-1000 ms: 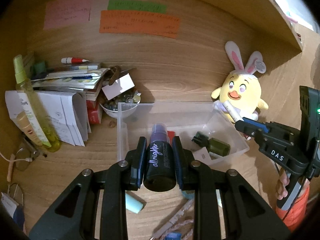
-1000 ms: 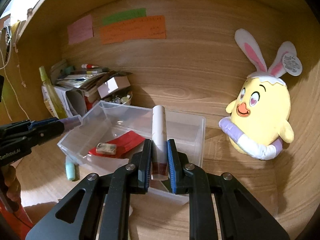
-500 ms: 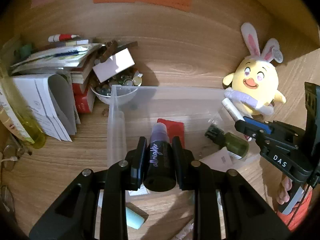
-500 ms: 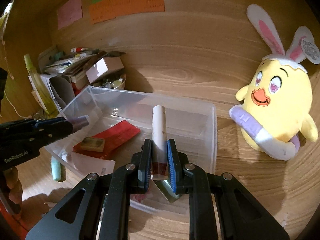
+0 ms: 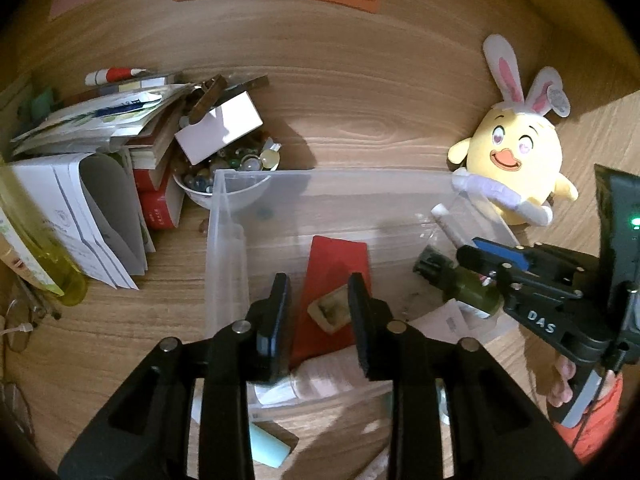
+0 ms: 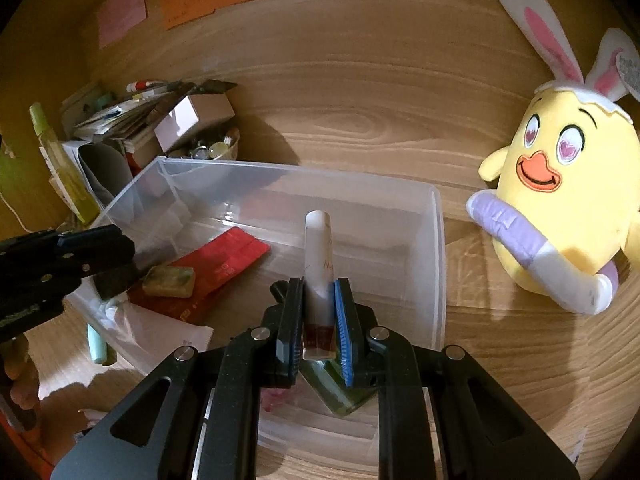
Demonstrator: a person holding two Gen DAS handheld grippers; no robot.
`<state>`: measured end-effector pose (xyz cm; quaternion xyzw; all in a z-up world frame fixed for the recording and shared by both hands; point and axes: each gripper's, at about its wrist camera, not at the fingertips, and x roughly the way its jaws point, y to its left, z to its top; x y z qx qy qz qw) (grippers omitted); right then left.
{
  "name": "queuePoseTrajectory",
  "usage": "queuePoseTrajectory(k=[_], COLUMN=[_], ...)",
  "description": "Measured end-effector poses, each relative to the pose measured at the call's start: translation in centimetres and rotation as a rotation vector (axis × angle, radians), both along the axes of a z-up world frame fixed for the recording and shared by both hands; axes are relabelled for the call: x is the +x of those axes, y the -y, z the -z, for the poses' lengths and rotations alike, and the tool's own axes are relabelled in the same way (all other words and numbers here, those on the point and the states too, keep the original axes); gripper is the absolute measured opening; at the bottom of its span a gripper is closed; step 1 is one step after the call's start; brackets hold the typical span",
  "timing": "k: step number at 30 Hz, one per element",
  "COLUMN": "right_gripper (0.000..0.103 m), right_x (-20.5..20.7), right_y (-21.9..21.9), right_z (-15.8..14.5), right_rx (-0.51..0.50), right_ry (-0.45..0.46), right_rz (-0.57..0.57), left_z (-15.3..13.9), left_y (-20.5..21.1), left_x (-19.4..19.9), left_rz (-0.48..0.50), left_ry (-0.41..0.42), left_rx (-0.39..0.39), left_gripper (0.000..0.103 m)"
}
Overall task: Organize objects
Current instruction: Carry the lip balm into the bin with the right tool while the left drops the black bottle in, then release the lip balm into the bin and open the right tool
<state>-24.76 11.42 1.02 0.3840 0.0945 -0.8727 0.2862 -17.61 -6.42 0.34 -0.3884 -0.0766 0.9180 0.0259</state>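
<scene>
Bin (image 5: 218, 240), clear plastic, is set on the wooden worktop (image 5: 360, 120) beside a plush chick (image 6: 560, 208); a red packet (image 5: 340, 264), a tan bar (image 5: 330, 312) and a green bottle (image 5: 472, 292) are seen inside it. A white tube (image 6: 318, 264) is pinched upright over the bin by the right gripper (image 6: 319, 320). The left gripper (image 5: 319, 320) is held over the bin, its fingers (image 5: 276, 320) spreading with nothing gripped between them.

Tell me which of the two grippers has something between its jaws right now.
The right gripper: its jaws clamp the white tube. The left gripper has opening, empty jaws.
</scene>
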Motion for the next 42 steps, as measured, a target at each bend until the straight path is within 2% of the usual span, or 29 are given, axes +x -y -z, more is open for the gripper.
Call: queuePoseTrajectory(k=[5, 9, 17, 26, 31, 42], right_gripper=[0.014, 0.014, 0.014, 0.016, 0.029, 0.042], right_x=[0.1, 0.1, 0.5, 1.1, 2.2, 6.7], right_y=[0.2, 0.4, 0.9, 0.7, 0.0, -2.8], right_z=[0.1, 0.1, 0.3, 0.0, -0.9, -2.9], right_rx=[0.012, 0.023, 0.059, 0.073, 0.060, 0.016], right_ry=[-0.005, -0.009, -0.027, -0.025, -0.052, -0.111], right_rz=[0.003, 0.008, 0.011, 0.013, 0.019, 0.007], left_z=[-1.0, -1.5, -1.7, 0.6, 1.9, 5.0], left_y=[0.3, 0.6, 1.8, 4.1, 5.0, 4.6], left_x=[1.3, 2.8, 6.8, 8.4, 8.4, 7.5], left_rz=[-0.001, -0.001, -0.039, -0.120, -0.151, -0.139], left_ry=[-0.030, -0.046, -0.080, -0.014, 0.031, 0.134], left_rx=[0.014, 0.028, 0.013, -0.015, -0.018, -0.004], left_gripper=[0.045, 0.050, 0.067, 0.067, 0.067, 0.067])
